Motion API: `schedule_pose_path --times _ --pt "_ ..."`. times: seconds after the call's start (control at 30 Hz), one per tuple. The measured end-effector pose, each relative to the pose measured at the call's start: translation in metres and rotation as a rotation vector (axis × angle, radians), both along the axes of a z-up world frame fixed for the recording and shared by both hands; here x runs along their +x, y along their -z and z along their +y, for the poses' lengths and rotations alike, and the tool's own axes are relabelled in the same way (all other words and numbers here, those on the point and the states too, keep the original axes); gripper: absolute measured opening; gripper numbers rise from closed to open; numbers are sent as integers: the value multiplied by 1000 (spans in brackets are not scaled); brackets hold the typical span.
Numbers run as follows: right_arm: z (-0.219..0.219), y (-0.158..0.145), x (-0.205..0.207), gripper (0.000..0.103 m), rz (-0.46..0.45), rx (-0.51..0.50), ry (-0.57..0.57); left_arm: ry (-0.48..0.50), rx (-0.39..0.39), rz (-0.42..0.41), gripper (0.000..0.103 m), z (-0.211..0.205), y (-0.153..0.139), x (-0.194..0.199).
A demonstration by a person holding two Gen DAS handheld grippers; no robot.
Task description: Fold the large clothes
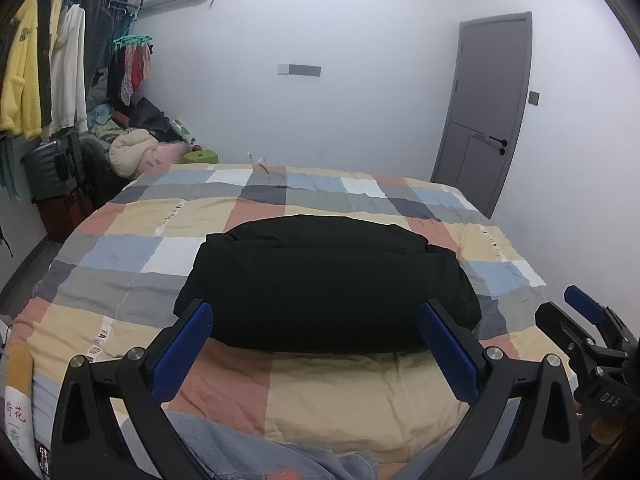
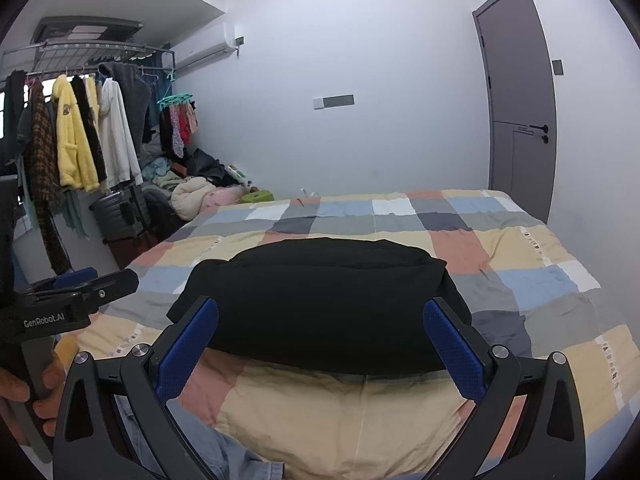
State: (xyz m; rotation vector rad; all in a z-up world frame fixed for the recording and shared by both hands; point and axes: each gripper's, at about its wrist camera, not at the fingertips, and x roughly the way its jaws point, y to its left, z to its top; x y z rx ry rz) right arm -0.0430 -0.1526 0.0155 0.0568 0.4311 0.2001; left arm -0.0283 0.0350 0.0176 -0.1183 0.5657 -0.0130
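both hand-held grippers (image 1: 316, 344) (image 2: 320, 344) gape wide, empty, before the folded black garment (image 1: 326, 284).

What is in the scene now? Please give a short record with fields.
garment: black garment, folded into a compact bundle
surface: bed with checked quilt
left gripper: open, holds nothing, near edge of the bundle
right gripper: open, holds nothing, near edge of the bundle
background: clothes rack, closed grey door
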Motion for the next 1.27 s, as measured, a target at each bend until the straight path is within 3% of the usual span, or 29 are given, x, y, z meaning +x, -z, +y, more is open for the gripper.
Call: schedule_pose_path --times 1.27 --pt "-7 1 2 103 11 -15 16 8 33 -5 103 -12 2 -4"
